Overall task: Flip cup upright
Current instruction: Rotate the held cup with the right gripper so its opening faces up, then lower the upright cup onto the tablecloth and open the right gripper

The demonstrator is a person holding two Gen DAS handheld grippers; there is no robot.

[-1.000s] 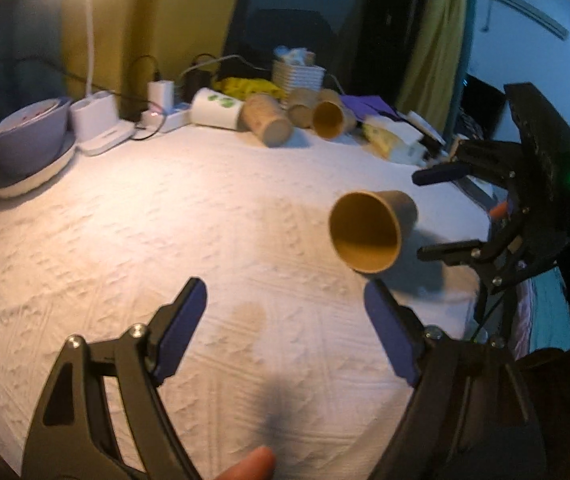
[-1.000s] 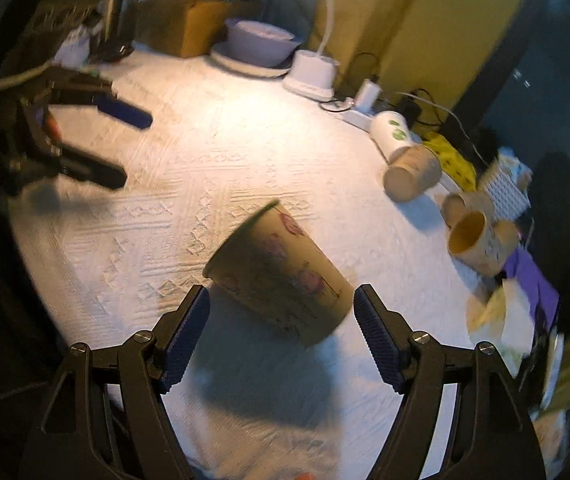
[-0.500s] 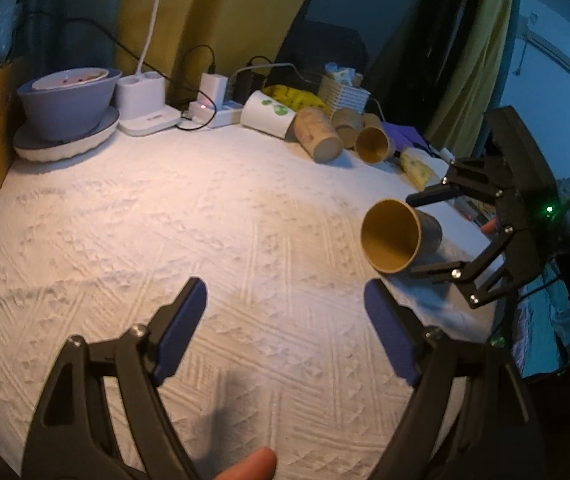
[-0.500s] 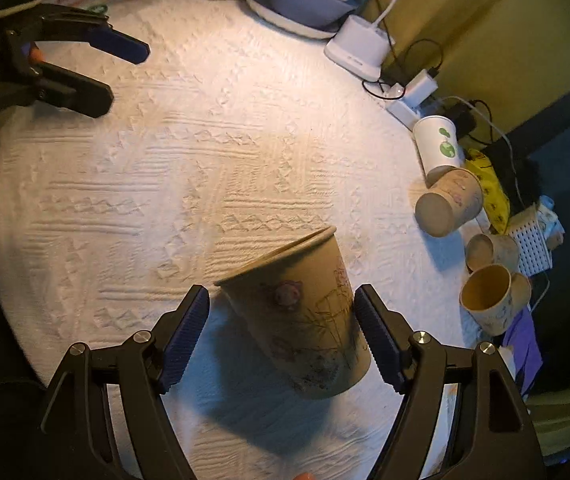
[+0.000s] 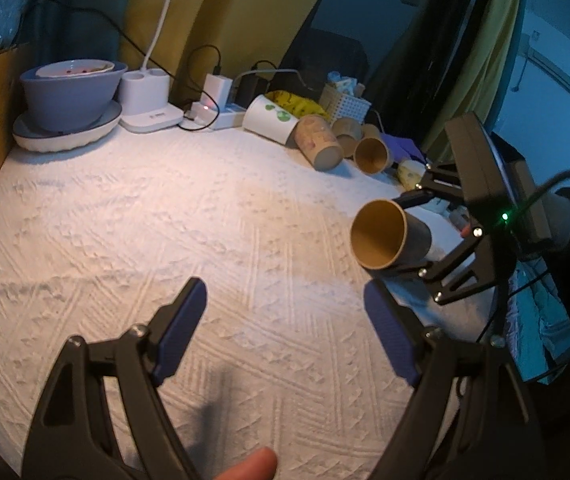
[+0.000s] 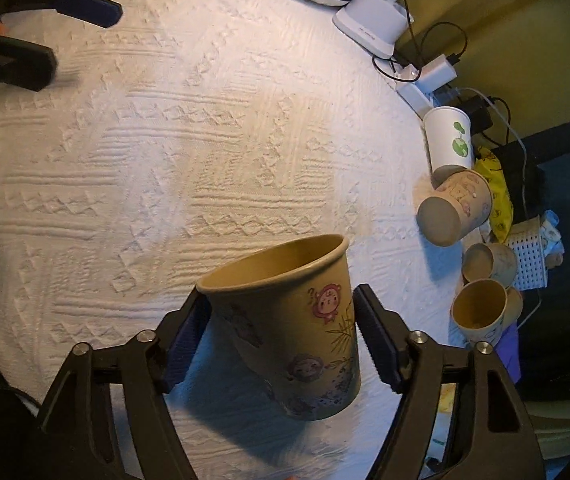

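Observation:
A tan paper cup with cartoon prints [image 6: 297, 328] sits between my right gripper's [image 6: 283, 340] blue pads, which are closed on its sides. It is nearly upright, mouth up and tilted a little to the left, over the white textured tablecloth [image 6: 173, 152]. In the left wrist view the same cup [image 5: 385, 234] shows its open mouth toward me, held by the right gripper [image 5: 413, 236]. My left gripper [image 5: 285, 332] is open and empty, low over the cloth, left of the cup.
Several paper cups lie at the table's far edge: a white one [image 6: 449, 140], a tan one on its side [image 6: 455, 208] and others [image 6: 481, 308]. A purple bowl on a plate [image 5: 69, 100], a white charger base [image 5: 147, 104], a power strip and a white basket [image 5: 345, 102] stand behind.
The right gripper has closed on the cup and turned it from lying on its side to nearly upright. The left gripper has stayed open and drawn back a little.

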